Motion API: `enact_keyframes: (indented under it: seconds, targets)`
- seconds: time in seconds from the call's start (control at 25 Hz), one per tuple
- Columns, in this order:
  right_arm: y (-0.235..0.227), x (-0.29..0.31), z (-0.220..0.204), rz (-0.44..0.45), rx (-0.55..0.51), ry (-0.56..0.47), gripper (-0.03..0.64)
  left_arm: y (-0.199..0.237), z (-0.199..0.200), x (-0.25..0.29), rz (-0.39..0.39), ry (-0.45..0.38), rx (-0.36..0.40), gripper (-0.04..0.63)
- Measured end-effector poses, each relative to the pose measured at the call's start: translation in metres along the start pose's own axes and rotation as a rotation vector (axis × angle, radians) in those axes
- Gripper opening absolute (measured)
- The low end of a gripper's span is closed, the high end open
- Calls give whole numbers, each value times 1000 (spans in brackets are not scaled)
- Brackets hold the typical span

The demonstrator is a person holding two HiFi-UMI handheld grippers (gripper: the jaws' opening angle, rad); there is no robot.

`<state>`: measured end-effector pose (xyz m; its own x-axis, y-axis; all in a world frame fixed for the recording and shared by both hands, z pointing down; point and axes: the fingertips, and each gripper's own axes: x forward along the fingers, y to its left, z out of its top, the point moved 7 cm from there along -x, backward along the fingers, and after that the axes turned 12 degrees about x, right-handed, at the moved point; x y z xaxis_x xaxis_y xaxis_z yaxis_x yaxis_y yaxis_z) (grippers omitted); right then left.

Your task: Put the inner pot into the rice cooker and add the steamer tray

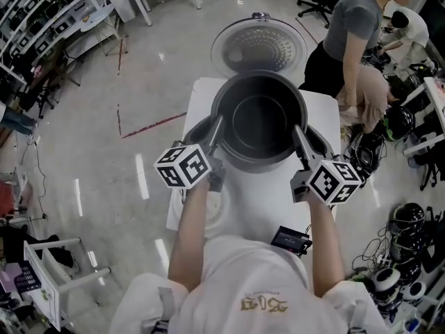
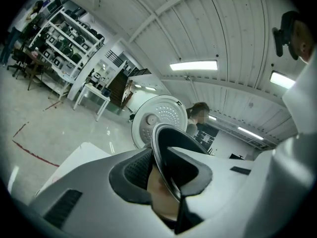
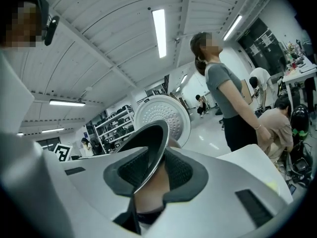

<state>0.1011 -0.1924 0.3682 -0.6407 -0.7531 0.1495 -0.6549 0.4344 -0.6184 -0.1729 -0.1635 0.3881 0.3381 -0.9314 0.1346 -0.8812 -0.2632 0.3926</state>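
The dark inner pot (image 1: 259, 120) hangs just over the rice cooker body (image 1: 194, 133), whose open lid (image 1: 259, 47) stands up behind. My left gripper (image 1: 216, 129) is shut on the pot's left rim, and my right gripper (image 1: 300, 136) is shut on its right rim. In the left gripper view the thin pot rim (image 2: 162, 157) runs between the grey pads of the left gripper (image 2: 166, 175), with the lid (image 2: 158, 117) beyond. In the right gripper view the pot rim (image 3: 151, 155) is likewise pinched in the right gripper (image 3: 148, 175), in front of the lid (image 3: 166, 114).
The cooker stands on a white table (image 1: 201, 89). A black device (image 1: 290, 240) lies at the table's near edge. A pale round thing (image 1: 215, 213) is partly hidden under my left arm. A person in grey (image 1: 348, 33) stands at the back right, beside another who crouches (image 1: 368, 92).
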Motion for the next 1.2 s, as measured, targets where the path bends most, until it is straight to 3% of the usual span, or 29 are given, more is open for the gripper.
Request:
enact_keyframes:
  seconds: [0.8,1.04,1.2]
  targets:
    - [-47,34,-33,-163,50,82,118,34,-34,46,-53,167,36,112]
    - [-54,36,-41,-204,42,103,121,36,-40,51,-59,209,91,117]
    - [-58,38,-47,-235,21,125,125,37,-45,56,-49,254,173,126]
